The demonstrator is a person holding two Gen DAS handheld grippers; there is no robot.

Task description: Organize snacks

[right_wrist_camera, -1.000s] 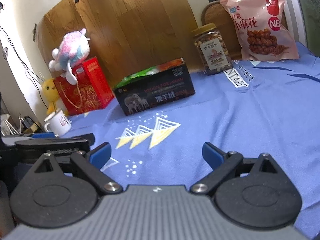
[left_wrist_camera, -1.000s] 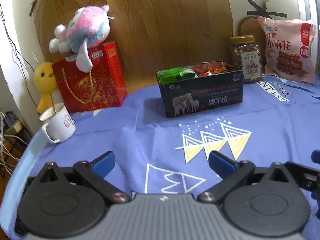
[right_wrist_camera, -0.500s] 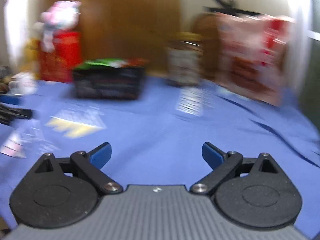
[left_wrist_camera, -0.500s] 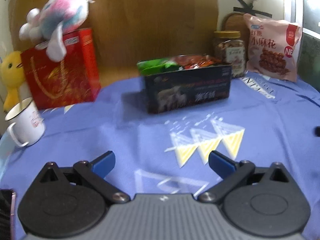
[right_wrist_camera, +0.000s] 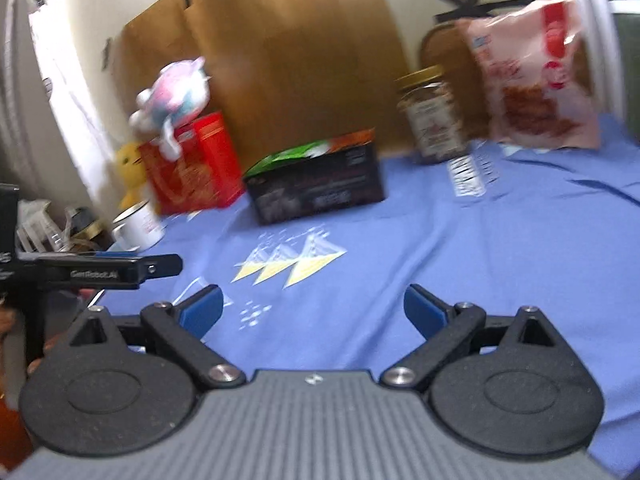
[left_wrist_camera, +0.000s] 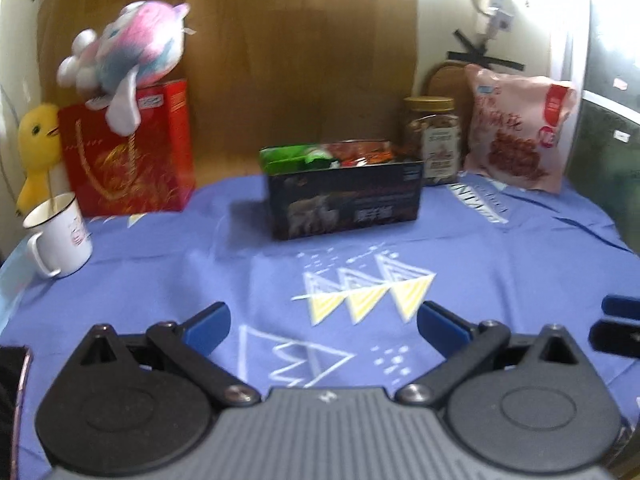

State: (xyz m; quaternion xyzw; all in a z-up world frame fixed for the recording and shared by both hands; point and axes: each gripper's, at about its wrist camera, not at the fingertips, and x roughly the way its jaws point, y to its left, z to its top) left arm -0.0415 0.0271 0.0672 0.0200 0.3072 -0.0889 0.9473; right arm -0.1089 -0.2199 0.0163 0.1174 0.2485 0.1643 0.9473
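Observation:
A dark open box (left_wrist_camera: 346, 200) (right_wrist_camera: 320, 190) stands mid-table, filled with green and red snack packets (left_wrist_camera: 300, 156). Behind it to the right are a gold-lidded jar of snacks (left_wrist_camera: 432, 140) (right_wrist_camera: 430, 116) and a pink snack bag (left_wrist_camera: 520, 128) (right_wrist_camera: 536, 76) leaning on the wall. My left gripper (left_wrist_camera: 323, 322) hovers open over the near cloth, nothing between its blue fingers. My right gripper (right_wrist_camera: 312, 312) is open and empty too, low over the cloth to the right. The left gripper's side shows at the left edge of the right wrist view.
A blue tablecloth (left_wrist_camera: 480, 248) with triangle prints covers the table. At the back left stand a red gift bag (left_wrist_camera: 128, 152) with a pink plush toy (left_wrist_camera: 128, 52) on top, a yellow duck toy (left_wrist_camera: 36, 148) and a white mug (left_wrist_camera: 60, 236). A wooden board lines the back wall.
Both views have swung: the right gripper panned right, then back left toward the box. The left gripper drifted slightly. Both stayed open and empty.

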